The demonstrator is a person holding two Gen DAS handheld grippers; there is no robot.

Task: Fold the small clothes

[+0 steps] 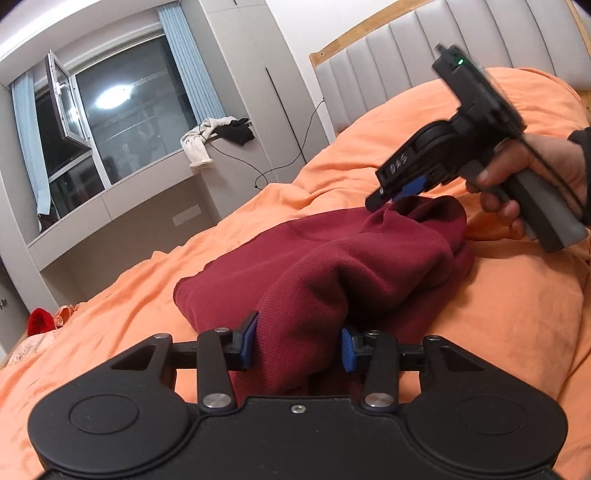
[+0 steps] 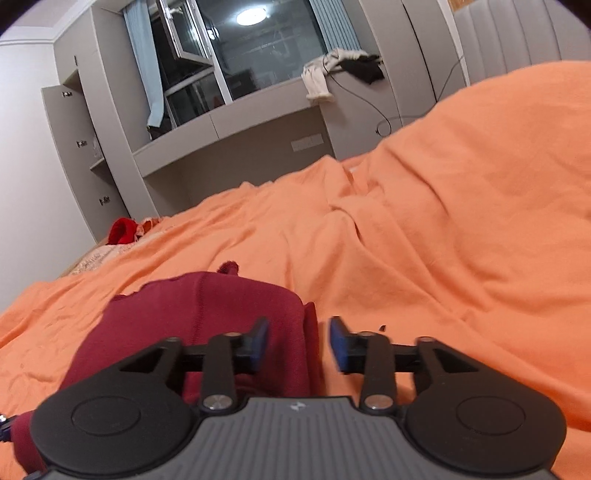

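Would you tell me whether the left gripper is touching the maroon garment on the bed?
Touching. The left wrist view shows a thick fold of the maroon garment bunched between the left gripper's blue pads, with cloth lying against both pads.

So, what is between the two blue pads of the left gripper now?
In the left wrist view, a raised fold of the dark red garment fills the gap of the left gripper. Whether the pads press it is unclear.

A bed with an orange cover (image 2: 443,229) fills the room's foreground. At eleven o'clock a dark window (image 1: 122,122) with pale blue curtains (image 1: 192,62) reflects a ceiling lamp (image 2: 250,16). Grey built-in cabinets (image 2: 92,147) frame it; a padded grey headboard (image 1: 399,59) stands at one o'clock.
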